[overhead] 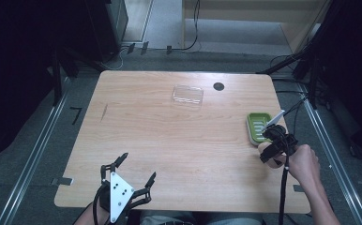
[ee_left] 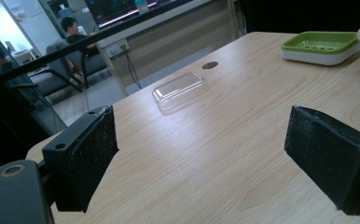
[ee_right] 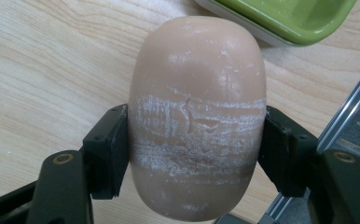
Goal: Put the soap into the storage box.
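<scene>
Now, what we see:
Soap: smooth peach oval soap bar, just beside green plastic soap dish, near table's right edge.
R gripper: pinching bar across its middle.
L gripper: jaws spread, nothing btwn.
Handling: we judge it hard, slick, light; scuffed waist gives best hold.

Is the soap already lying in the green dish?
No, the soap is clamped between the right gripper's jaws above the table, just short of the green dish.
</scene>
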A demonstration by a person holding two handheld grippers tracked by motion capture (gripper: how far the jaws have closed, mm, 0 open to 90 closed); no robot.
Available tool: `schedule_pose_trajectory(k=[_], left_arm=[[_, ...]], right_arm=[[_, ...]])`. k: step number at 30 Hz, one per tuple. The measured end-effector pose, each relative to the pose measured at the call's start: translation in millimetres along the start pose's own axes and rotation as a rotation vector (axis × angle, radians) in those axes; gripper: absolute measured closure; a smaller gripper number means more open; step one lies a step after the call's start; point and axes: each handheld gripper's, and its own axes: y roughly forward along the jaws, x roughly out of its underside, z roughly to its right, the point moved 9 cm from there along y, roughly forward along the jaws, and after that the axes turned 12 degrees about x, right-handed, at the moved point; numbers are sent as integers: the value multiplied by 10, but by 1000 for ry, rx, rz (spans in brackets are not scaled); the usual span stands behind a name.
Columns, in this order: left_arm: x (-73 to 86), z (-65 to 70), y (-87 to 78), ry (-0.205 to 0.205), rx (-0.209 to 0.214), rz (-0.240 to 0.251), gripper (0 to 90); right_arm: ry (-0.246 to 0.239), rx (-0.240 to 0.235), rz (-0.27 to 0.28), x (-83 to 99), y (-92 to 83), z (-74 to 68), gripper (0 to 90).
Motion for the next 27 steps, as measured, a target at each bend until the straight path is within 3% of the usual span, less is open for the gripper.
schedule_pose_trajectory(k=[27], left_arm=[[-2,3,0,0,0,3,99]], right_arm=[[22,-11,-4,-188,-50,140,335]])
